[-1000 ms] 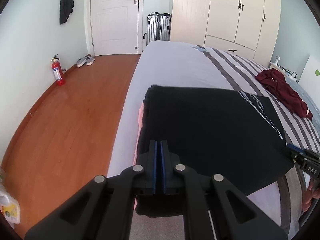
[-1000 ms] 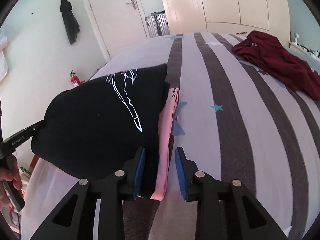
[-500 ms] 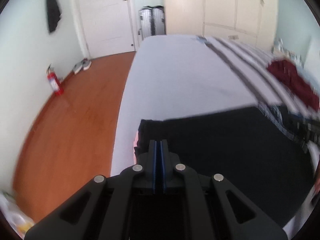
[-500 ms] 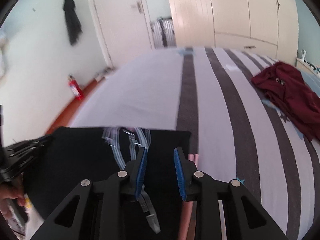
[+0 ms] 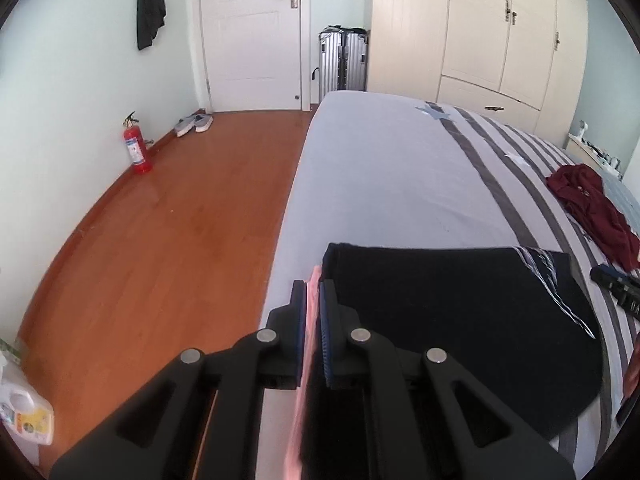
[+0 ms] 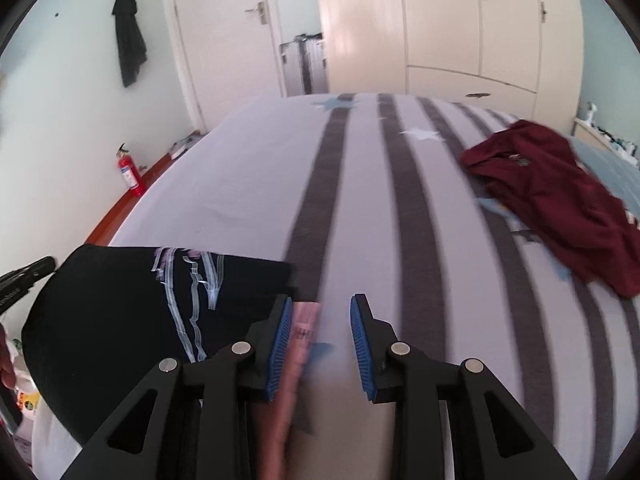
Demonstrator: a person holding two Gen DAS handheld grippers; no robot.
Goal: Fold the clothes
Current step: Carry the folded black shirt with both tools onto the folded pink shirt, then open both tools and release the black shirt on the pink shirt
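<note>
My left gripper (image 5: 313, 322) pinches the pink cloth edge (image 5: 314, 280) beside the folded black printed garment (image 5: 460, 320); lower part hidden by fingers. My right gripper (image 6: 319, 334) jaws opening, pink edge blurred betw them. Striped grey bedsheet (image 6: 360, 200) free ahead; crumpled maroon garment (image 6: 560, 200) far right.

left wrist: close over bed (image 5: 380, 168) left edge, angled down toward door (image 5: 250, 32) | right wrist: further right, same heading | shared: black garment (image 5: 460, 320), wardrobe (image 5: 480, 28)
</note>
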